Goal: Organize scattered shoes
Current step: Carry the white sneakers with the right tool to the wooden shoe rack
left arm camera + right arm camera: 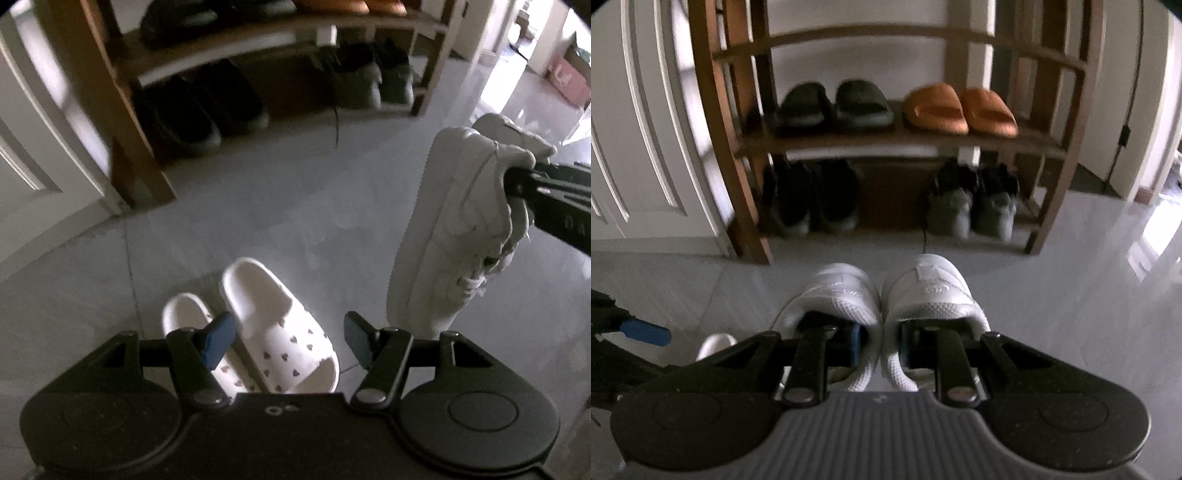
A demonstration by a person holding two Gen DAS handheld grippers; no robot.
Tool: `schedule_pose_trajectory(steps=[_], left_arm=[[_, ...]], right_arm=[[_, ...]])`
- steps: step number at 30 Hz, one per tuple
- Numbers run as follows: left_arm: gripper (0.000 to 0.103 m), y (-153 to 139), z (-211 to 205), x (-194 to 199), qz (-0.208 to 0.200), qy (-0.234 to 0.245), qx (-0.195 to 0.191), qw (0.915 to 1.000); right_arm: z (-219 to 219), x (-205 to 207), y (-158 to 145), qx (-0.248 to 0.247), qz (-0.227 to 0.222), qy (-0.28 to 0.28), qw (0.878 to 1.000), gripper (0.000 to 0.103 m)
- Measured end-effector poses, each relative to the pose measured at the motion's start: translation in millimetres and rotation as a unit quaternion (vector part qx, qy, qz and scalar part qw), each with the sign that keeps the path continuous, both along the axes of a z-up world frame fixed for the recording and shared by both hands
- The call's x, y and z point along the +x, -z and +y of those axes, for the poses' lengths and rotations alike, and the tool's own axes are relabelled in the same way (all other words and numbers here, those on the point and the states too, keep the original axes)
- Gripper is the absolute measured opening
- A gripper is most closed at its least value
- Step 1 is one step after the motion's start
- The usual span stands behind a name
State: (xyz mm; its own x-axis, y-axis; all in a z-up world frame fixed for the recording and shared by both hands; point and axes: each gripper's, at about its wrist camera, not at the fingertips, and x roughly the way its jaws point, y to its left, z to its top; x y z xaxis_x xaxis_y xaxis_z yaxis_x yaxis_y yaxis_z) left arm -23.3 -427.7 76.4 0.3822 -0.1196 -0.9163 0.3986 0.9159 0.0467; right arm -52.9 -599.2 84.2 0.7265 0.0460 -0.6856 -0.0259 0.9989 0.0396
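From the left wrist camera, a wooden shoe rack (280,44) stands ahead of the left gripper (291,341). Its bottom shelf holds two black shoes (199,107) on the left and two grey shoes (373,77) on the right; the shelf above is mostly cut off. The left gripper's jaws are spread with nothing between them. Just below them on the grey floor (280,206) lie two white slippers (277,325) side by side. To its right, the right gripper (517,181) pinches a pair of white sneakers (454,229), hanging clear of the floor.

From the right wrist camera, the right gripper's fingers sit one inside each sneaker, pressed together on the two inner walls. Ahead, the rack's middle shelf carries two dark green slides (834,103) and two orange slides (960,109). White panelled doors (646,129) flank the rack.
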Motion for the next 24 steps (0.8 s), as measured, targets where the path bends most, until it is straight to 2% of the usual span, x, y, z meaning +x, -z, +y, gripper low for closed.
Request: schedule_pose_trajectory(steps=[4, 12, 18, 24], left_arm=[[0.065, -25.0, 4.5, 9.1, -0.02, -0.012, -0.002, 0.9997], [0.065, -58.3, 9.2, 19.3, -0.052, -0.041, 0.008, 0.9977], [0.065, -71.4, 10.6, 25.7, -0.061, -0.057, 0.013, 0.9965], [0.065, -74.9, 2.8, 32.3, -0.073, -0.035, 0.023, 0.9964]], right_arm=[[7.3, 19.6, -35.0, -0.013, -0.017, -0.018, 1.0, 0.023], [15.7, 56.6, -86.8, -0.002, -0.047, -0.056, 0.997, 0.023], [20.6, 84.3, -106.7, -0.008, -0.054, -0.078, 0.995, 0.023], [21.4, 101.9, -115.3, -0.01, -0.059, -0.075, 0.995, 0.023]])
